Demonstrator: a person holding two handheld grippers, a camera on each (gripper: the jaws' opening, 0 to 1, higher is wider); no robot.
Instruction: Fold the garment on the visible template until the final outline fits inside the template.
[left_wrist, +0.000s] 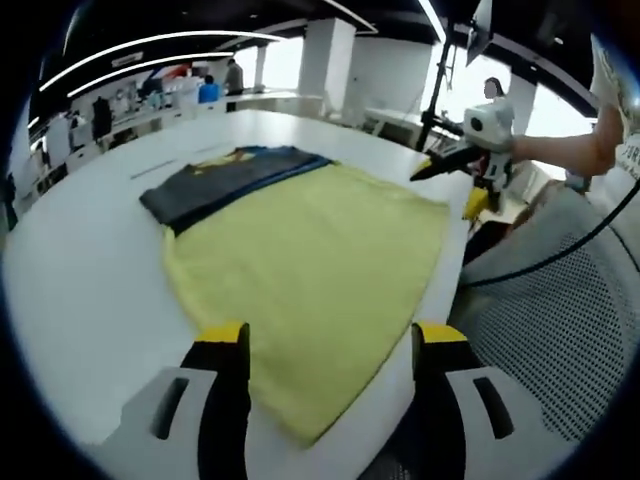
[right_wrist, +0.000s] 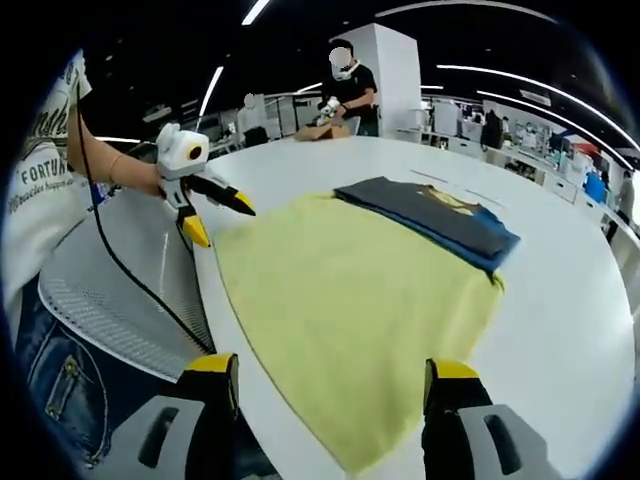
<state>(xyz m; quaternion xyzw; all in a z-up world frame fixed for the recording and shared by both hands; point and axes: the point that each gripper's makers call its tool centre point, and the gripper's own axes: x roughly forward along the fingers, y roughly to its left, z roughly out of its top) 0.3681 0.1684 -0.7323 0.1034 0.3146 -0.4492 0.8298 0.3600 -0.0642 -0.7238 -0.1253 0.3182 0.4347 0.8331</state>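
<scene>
Yellow garment (left_wrist: 310, 280) spread flat on white table (left_wrist: 80, 300), long axis running between the two grippers, one corner hanging just off the near edge. Left gripper (left_wrist: 330, 345) jaws parted, empty, straddling that near corner. Right gripper (right_wrist: 330, 375) likewise released over the opposite end. Folded dark pile (left_wrist: 225, 180) touching the far side. No template outline discernible. Probably each gripper equally near its own end.

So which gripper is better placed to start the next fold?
Left, marginally: both grippers are open, but the left gripper sits over the yellow garment corner, while the right gripper seems off its edge.
</scene>
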